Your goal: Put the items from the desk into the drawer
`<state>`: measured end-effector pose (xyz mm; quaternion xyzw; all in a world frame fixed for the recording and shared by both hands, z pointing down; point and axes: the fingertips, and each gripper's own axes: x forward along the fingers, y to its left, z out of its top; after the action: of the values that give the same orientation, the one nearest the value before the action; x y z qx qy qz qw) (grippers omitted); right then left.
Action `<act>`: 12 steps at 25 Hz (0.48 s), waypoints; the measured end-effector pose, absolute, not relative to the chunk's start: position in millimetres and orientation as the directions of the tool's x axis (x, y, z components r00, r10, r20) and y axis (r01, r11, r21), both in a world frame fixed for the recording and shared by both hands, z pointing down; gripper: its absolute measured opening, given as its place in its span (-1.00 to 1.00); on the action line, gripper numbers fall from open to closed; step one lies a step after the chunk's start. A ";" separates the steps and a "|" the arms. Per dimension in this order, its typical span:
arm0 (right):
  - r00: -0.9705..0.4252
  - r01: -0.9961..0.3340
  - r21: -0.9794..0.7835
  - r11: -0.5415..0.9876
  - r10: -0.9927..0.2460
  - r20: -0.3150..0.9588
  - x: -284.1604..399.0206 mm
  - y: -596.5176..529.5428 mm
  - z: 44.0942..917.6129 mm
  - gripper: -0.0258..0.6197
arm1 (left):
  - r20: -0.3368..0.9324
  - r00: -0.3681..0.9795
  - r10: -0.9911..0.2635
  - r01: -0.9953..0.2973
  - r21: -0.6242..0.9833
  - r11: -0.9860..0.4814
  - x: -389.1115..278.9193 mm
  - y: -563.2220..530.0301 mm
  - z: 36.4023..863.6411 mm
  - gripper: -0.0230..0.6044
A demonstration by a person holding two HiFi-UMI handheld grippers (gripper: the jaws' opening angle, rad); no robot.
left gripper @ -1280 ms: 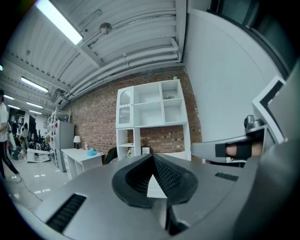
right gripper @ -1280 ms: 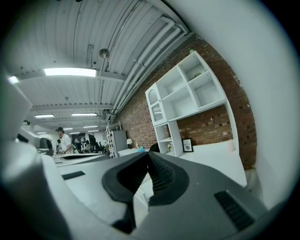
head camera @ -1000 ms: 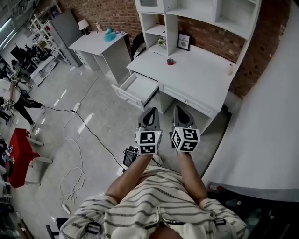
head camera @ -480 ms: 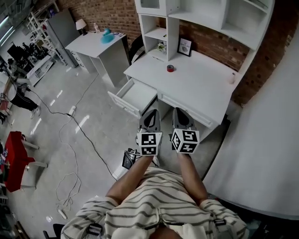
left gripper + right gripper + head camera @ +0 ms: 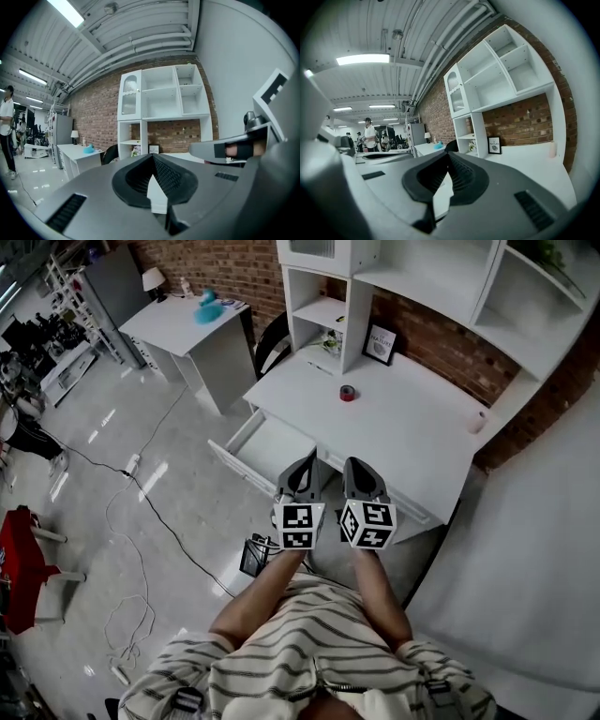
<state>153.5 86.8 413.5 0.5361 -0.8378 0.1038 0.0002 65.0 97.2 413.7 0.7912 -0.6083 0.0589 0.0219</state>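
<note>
The white desk stands ahead of me with its left drawer pulled open, and nothing shows inside it. On the desktop lie a red tape roll and, at the far right, a small pink cylinder. A framed picture and a small plant stand at the back. My left gripper and right gripper are held side by side in front of the desk, short of it, both shut with nothing in them. The left gripper and right gripper point at the desk and shelves.
White shelves rise over the desk. A black chair and a second white desk stand to the left. Cables run across the floor, and a black box lies by my feet. A white partition runs along the right.
The desk and open drawer have come closer and lower in the head view as I walked toward them. Both grippers keep the same shut, side-by-side pose.
</note>
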 end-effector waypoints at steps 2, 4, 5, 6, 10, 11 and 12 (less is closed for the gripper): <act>-0.420 -0.900 -0.177 0.398 -0.900 0.115 148.4 61.3 411.5 -0.89 | 0.126 0.263 -0.957 -0.962 -0.041 -0.270 60.5 74.0 413.1 -0.91; -0.420 -0.901 -0.177 0.397 -0.900 0.119 140.6 37.6 411.8 -0.89 | 0.127 0.266 -0.956 -0.961 -0.043 -0.273 53.3 51.5 412.6 -0.91; -0.420 -0.901 -0.176 0.397 -0.899 0.120 135.4 26.7 412.0 -0.89 | 0.128 0.265 -0.956 -0.961 -0.044 -0.272 48.4 40.2 412.2 -0.91; -0.421 -0.900 -0.175 0.398 -0.899 0.121 130.1 15.9 411.9 -0.89 | 0.129 0.264 -0.956 -0.961 -0.045 -0.272 43.6 28.7 411.8 -0.91; -0.418 -0.901 -0.181 0.393 -0.900 0.126 113.5 -30.8 411.8 -0.89 | 0.146 0.267 -0.953 -0.960 -0.046 -0.276 27.0 -19.4 413.8 -0.91; -0.414 -0.903 -0.183 0.389 -0.901 0.128 110.8 -41.5 412.7 -0.89 | 0.152 0.269 -0.951 -0.959 -0.046 -0.278 23.1 -30.2 415.7 -0.91; -0.410 -0.905 -0.185 0.384 -0.903 0.130 108.5 -51.2 414.0 -0.89 | 0.156 0.271 -0.950 -0.959 -0.045 -0.281 19.5 -40.2 417.7 -0.91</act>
<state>108.5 -51.2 414.0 0.5433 -0.8318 0.1137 0.0040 19.5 -40.2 417.7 0.7967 -0.5989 0.0763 0.0289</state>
